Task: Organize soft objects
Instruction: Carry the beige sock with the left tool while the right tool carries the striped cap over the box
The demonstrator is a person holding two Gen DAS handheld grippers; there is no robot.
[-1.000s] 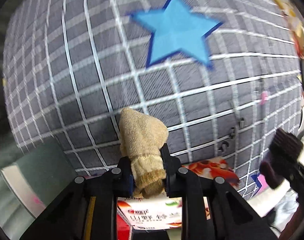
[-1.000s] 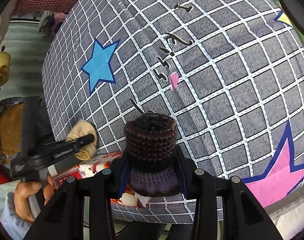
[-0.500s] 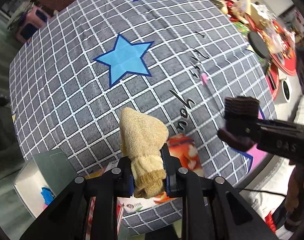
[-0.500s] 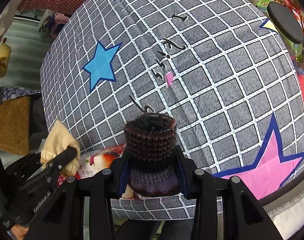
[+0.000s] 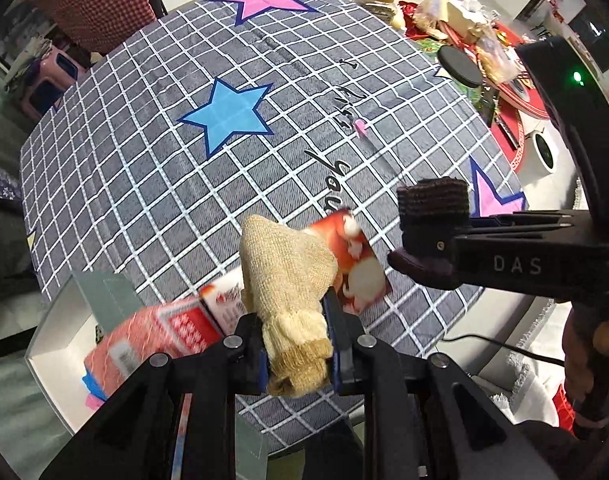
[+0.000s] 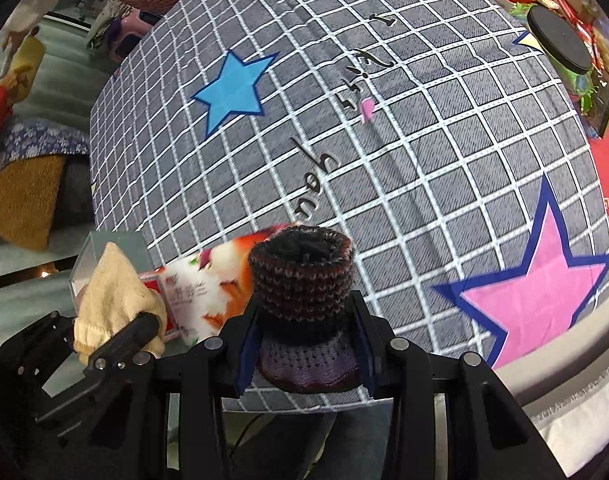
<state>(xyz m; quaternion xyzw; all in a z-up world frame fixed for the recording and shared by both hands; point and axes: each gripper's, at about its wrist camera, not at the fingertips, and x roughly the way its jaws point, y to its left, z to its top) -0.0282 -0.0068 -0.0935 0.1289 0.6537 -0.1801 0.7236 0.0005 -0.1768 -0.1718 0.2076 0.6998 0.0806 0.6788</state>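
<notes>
Worktop (image 5: 144, 184) carries a grey checked cloth (image 6: 444, 168) with blue and pink stars, filling most of both views. Right tool (image 6: 304, 356), lower centre of its own view, is clenched on a dark knitted sock roll (image 6: 302, 276), held above the cloth's near edge. Left tool (image 5: 298, 344), bottom centre of its view, grips a tan sock bundle (image 5: 284, 268) tightly. A red-and-white printed package (image 5: 356, 264) lies directly behind both bundles, partly hidden by them. Only the left view shows the person's hand (image 5: 596, 356) at right edge. Clutter and a black lid (image 6: 560, 40) occupy the upper right.
</notes>
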